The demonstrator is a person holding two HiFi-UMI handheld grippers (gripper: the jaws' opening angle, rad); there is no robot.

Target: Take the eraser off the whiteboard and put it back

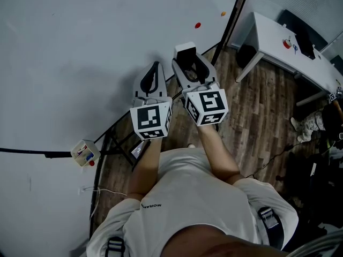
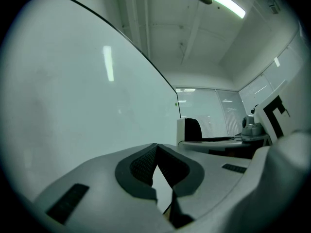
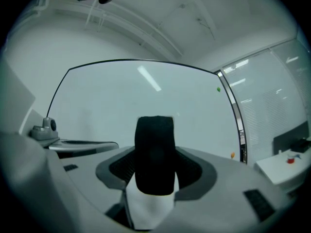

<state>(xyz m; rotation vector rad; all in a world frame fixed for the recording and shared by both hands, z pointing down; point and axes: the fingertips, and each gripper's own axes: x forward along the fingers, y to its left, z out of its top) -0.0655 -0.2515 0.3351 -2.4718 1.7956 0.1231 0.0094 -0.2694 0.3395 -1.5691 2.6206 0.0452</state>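
The eraser (image 3: 154,152), a white block with black felt, stands on end between the jaws of my right gripper (image 3: 155,166), which is shut on it. In the head view the eraser (image 1: 185,50) sticks out of the right gripper (image 1: 188,63) close to the whiteboard (image 1: 80,63); whether it touches the board I cannot tell. My left gripper (image 1: 155,69) hangs just left of it, shut and empty, its pads meeting at the tips (image 2: 155,148). From the left gripper view the eraser (image 2: 188,129) shows to the right, in front of the whiteboard (image 2: 73,106).
A red magnet (image 1: 198,24) and an orange one (image 1: 223,13) stick on the board near its black right frame. A small box of markers (image 1: 84,152) hangs at the lower left. A white desk (image 1: 278,42) stands at the right on the wooden floor, with cables and bags beyond.
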